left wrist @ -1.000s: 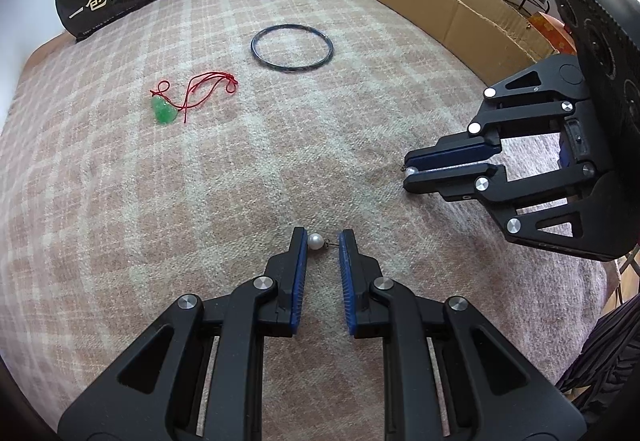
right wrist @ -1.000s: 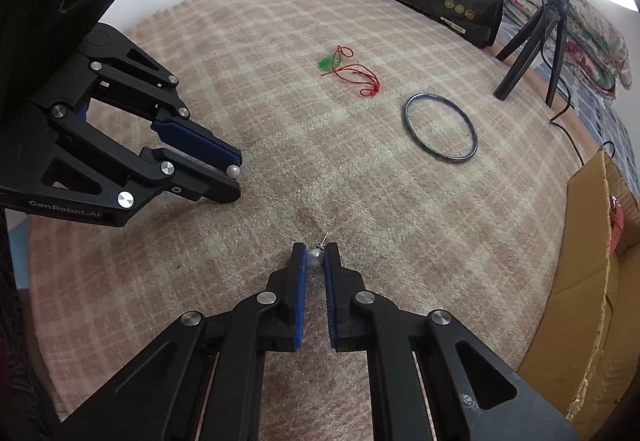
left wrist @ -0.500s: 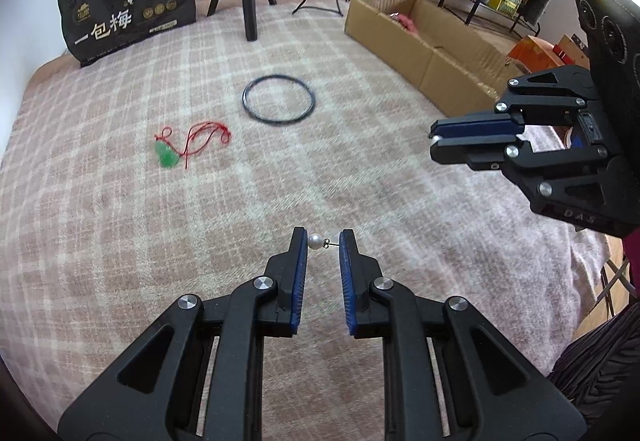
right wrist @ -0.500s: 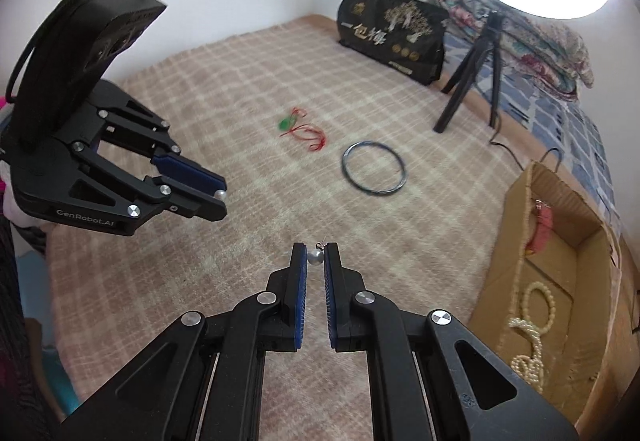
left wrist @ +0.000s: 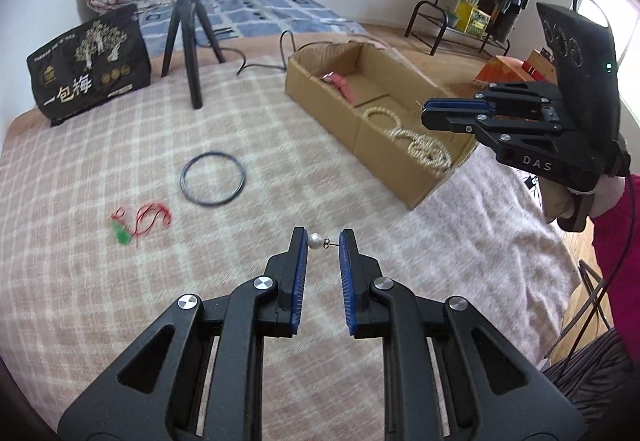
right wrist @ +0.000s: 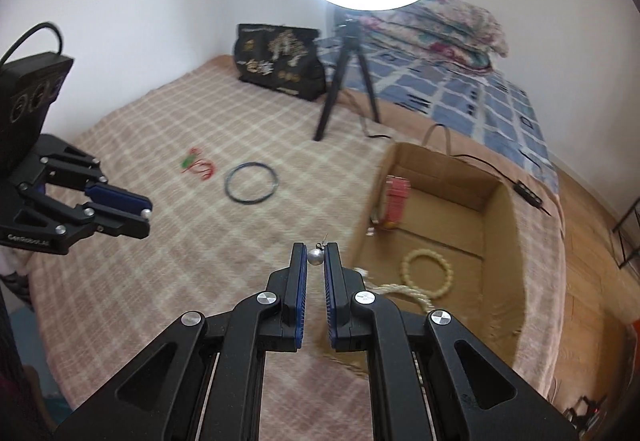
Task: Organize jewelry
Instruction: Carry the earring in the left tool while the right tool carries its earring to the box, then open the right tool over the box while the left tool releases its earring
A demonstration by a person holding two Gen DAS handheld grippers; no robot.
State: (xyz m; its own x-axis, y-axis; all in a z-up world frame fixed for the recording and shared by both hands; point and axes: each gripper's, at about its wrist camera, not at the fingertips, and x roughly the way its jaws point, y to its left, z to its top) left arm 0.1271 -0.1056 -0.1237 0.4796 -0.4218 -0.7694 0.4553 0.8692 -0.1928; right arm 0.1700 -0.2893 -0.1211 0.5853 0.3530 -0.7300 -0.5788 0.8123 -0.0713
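Two pearl earrings held aloft, one in each gripper, over the checked blanket on the bed.

The left gripper (left wrist: 323,241) pinches a pearl earring (left wrist: 315,241) crosswise: pearl against the left pad, post pointing to 3 o'clock at the other pad. The right gripper (right wrist: 316,255) is clamped on a second pearl earring (right wrist: 315,257), its post tilting up toward 1 o'clock. In the left wrist view a cardboard box (left wrist: 400,177) at 1 o'clock holds bead strands (left wrist: 420,145); a dark bangle (left wrist: 212,179) lies at 11 o'clock and a red-corded green pendant (left wrist: 124,237) at 9 o'clock, both well apart from the box. A tripod (left wrist: 188,41) stands behind, beside a black bag (left wrist: 88,69) printed "一包梅". The right gripper's body reads "DAS".
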